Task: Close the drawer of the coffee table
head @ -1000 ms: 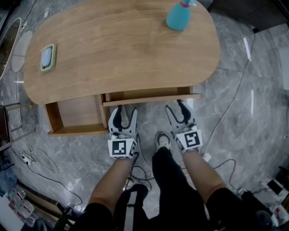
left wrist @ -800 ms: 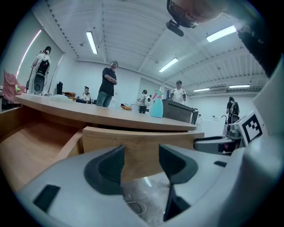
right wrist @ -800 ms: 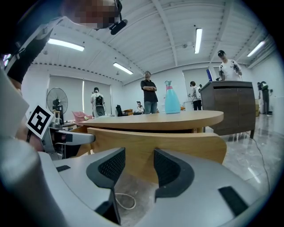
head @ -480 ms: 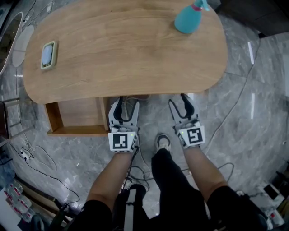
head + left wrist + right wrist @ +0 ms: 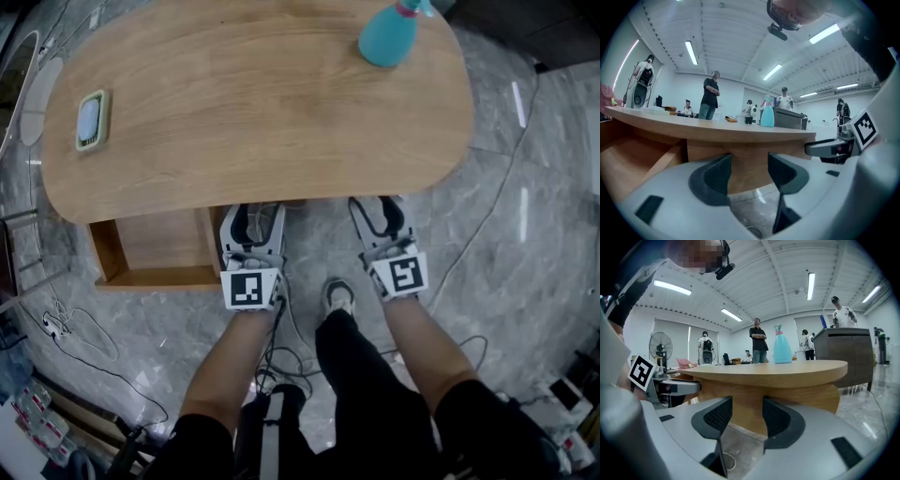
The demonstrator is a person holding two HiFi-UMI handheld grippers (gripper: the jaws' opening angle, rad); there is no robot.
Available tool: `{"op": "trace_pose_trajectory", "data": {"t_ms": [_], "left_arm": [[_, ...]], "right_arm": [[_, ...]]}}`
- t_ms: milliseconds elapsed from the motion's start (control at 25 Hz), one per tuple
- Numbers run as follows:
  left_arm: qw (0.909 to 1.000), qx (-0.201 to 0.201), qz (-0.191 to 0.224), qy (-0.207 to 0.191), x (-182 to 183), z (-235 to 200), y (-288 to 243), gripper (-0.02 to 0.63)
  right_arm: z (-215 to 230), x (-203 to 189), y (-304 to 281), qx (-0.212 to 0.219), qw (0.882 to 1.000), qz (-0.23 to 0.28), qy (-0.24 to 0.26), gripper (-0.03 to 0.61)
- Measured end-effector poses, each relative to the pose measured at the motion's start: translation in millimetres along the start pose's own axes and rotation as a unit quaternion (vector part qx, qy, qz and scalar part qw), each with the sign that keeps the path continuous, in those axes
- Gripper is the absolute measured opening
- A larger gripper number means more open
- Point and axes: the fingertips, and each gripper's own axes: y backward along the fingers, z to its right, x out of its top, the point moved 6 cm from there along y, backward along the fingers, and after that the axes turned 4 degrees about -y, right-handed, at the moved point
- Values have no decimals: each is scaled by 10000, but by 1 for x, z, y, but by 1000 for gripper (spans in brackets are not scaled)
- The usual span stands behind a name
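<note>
The wooden coffee table (image 5: 253, 103) fills the upper head view. Its right drawer sits pushed in under the top, with its front (image 5: 743, 161) showing just beyond my jaws. Another drawer (image 5: 155, 246) at the left stands pulled out and empty. My left gripper (image 5: 253, 217) is open at the table's near edge, fingertips at the shut drawer's front, nothing between them. My right gripper (image 5: 381, 212) is open too, at the same edge further right. In the gripper views, the left gripper (image 5: 749, 171) and the right gripper (image 5: 746, 412) both face the wood (image 5: 754, 399).
A teal spray bottle (image 5: 386, 37) stands at the table's far right, and a small green-rimmed device (image 5: 89, 120) lies at its left. Cables (image 5: 75, 337) trail over the grey marble floor. The person's shoe (image 5: 337, 295) is between the grippers. Several people stand in the background.
The right drawer has slid in under the table top. Both grippers moved forward with it up to the table's edge. The left drawer stays pulled out.
</note>
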Motion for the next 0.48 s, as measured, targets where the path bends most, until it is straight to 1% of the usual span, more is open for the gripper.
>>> {"op": "trace_pose_trajectory", "data": {"t_ms": [200,400,480], "left_arm": [[10000,24,63,-3,2,-4,-10,227],[9998,117,123,137,2,-4,-14,227],[9997,138,141,130,2,-4,-13,227]], "right_arm": [[4,2,-8,-52,10000,57,-10,201],[6,3,-12,-49,9999,124,4,201],[5,3,-12,-28,9999,154,41,201]]}}
